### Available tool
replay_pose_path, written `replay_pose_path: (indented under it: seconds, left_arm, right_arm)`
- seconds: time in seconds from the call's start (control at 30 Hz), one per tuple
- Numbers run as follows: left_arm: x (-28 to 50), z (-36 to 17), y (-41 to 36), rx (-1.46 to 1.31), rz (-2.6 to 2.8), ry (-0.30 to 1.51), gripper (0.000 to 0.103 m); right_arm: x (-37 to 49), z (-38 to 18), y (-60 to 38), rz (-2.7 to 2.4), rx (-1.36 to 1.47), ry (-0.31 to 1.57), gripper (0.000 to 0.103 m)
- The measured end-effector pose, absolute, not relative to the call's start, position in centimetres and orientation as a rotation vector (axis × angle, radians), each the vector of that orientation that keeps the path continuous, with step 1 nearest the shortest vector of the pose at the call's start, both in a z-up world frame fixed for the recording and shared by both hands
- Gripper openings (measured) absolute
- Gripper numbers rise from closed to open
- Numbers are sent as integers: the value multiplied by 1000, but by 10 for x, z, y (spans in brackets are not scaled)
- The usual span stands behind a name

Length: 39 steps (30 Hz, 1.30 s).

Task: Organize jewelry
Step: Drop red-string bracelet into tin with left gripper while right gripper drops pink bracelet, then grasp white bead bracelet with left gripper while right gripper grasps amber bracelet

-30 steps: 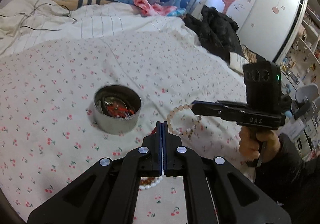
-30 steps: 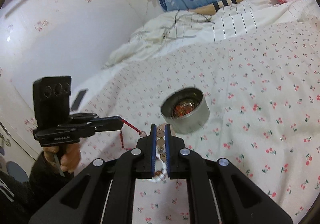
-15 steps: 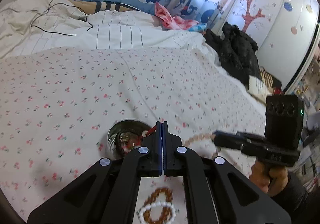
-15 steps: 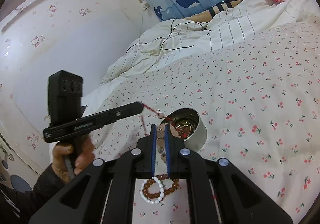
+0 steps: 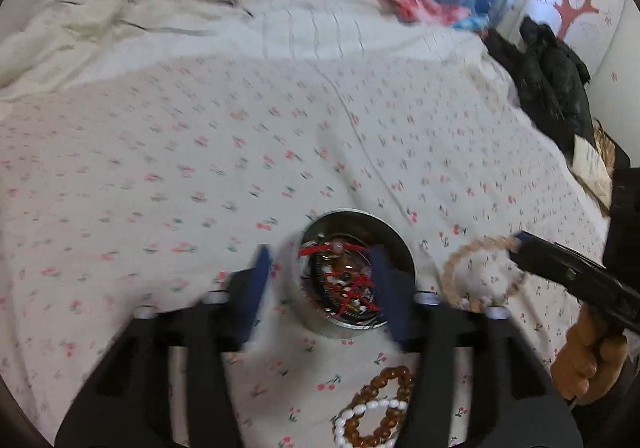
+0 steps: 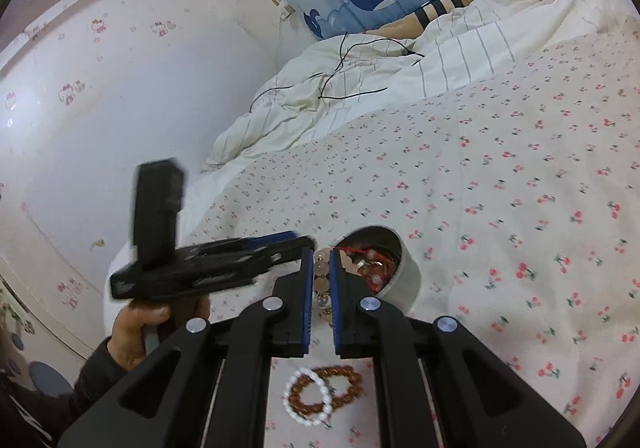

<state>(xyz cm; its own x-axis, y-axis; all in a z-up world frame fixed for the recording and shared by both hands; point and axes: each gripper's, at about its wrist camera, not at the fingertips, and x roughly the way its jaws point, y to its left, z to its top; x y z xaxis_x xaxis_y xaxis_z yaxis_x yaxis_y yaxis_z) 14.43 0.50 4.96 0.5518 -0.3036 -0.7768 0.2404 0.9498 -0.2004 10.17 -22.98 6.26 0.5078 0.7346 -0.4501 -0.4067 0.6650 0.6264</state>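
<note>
The left gripper [image 5: 320, 288] is tilting steeply down over the round metal tin [image 5: 394, 238] on the cherry-print bedspread [image 5: 200, 168]. Its jaws have just been opening and are now standing spread, one blue pad on either side of the tin's mouth, with nothing pinched between them. Below them, a red cord bracelet [image 5: 344, 248] is lying across the top of the jewelry heaped inside the tin; whether it is still touching the pads cannot be told through the blur.

The right gripper [image 6: 321, 280] is pointing at a shallower slant, just beside the tin's near rim [image 6: 404, 248], gripped from below by the person's hand [image 5: 588, 364]. Its jaws are pressing together on a pale pink bead bracelet [image 5: 480, 272], whose loop is hanging free beside the tin, clear of its wall.

On the bedspread, on the near side of the tin, a brown bead bracelet [image 6: 340, 380] and a white bead bracelet [image 6: 308, 396] are lying overlapped, touching each other. The person's left hand [image 6: 136, 332], in a dark sleeve, is wrapping the left gripper's handle.
</note>
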Motion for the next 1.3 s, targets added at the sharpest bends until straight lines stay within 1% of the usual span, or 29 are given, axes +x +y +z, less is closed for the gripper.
replay_pose_path:
  seconds: [0.1, 0.17, 0.23, 0.27, 0.33, 0.37, 0.43, 0.53, 0.63, 0.73, 0.83, 1.03, 1.13, 1.3]
  left_arm:
    - [125, 55, 23, -108, -295, 906, 59]
    - [118, 53, 34, -116, -246, 887, 65]
    - [117, 48, 45, -151, -217, 885, 67]
    - [120, 43, 51, -175, -199, 898, 67]
    - [125, 34, 55, -190, -186, 917, 67]
    - [126, 32, 56, -192, -188, 925, 67]
    - [126, 28, 55, -184, -191, 932, 68]
    - [126, 28, 52, -168, -187, 928, 70]
    - [122, 30, 54, -172, -171, 915, 75]
    - [113, 27, 59, -194, -156, 916, 75]
    - [101, 20, 53, -134, -147, 930, 75]
    - [71, 10, 27, -47, -221, 964, 76]
    - [54, 1, 11, 7, -299, 997, 76]
    - [36, -3, -11, 160, -352, 957, 76]
  right_arm:
    - [115, 65, -216, 749, 497, 772, 9]
    - [124, 62, -201, 753, 480, 788, 9]
    - [134, 56, -191, 772, 502, 808, 9]
    - [140, 47, -185, 758, 513, 847, 9]
    - [146, 37, -174, 664, 415, 899, 10]
    - [148, 30, -169, 599, 332, 914, 17]
    - [147, 27, -171, 537, 289, 905, 31]
    - [136, 34, -184, 506, 280, 852, 36]
    - [131, 43, -186, 530, 279, 826, 36]
    - [123, 46, -188, 541, 286, 821, 36]
    - [98, 48, -191, 549, 264, 818, 42]
    - [42, 28, -198, 495, 134, 896, 43]
    - [32, 22, -207, 467, 142, 909, 48]
    - [33, 23, -204, 467, 126, 900, 49]
